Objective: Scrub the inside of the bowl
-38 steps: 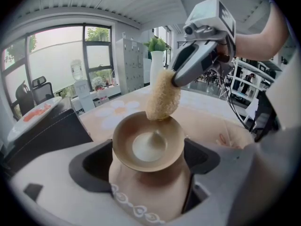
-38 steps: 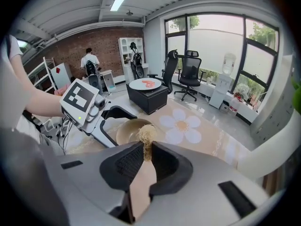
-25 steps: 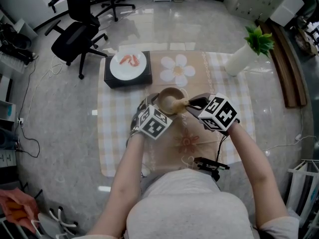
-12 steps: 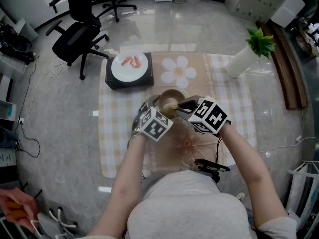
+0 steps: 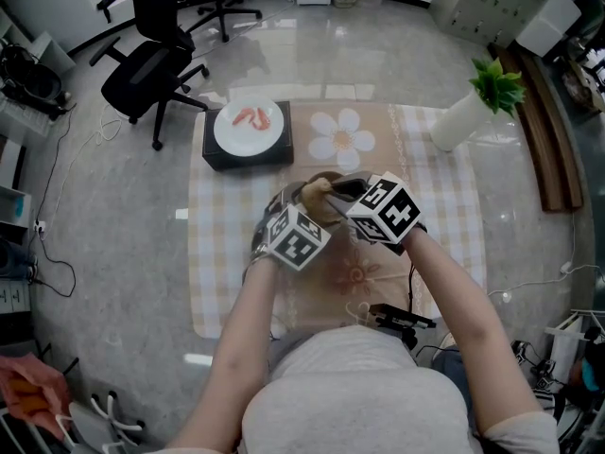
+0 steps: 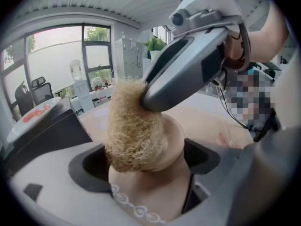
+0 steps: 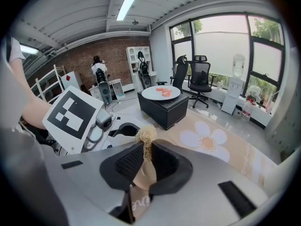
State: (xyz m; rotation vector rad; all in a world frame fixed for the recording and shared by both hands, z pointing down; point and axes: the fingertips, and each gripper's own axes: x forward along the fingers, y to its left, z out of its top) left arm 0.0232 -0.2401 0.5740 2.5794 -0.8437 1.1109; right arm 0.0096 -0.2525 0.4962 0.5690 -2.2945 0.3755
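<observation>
A tan bowl sits tilted between the jaws of my left gripper, which is shut on it; in the left gripper view the bowl fills the gap between the jaws. My right gripper is shut on a straw-coloured fibre scrubber. The scrubber presses against the bowl's rim and inner side, with a finger of the right gripper on top of it. From the head view the right gripper's marker cube hides much of the bowl.
A black box carries a white plate with red food at the back left. A white vase with a green plant stands at the back right. A flower-print mat lies behind the bowl. An office chair stands beyond the table.
My right gripper has moved left over the bowl with the scrubber, covering more of it. The left gripper and bowl have hardly moved.
</observation>
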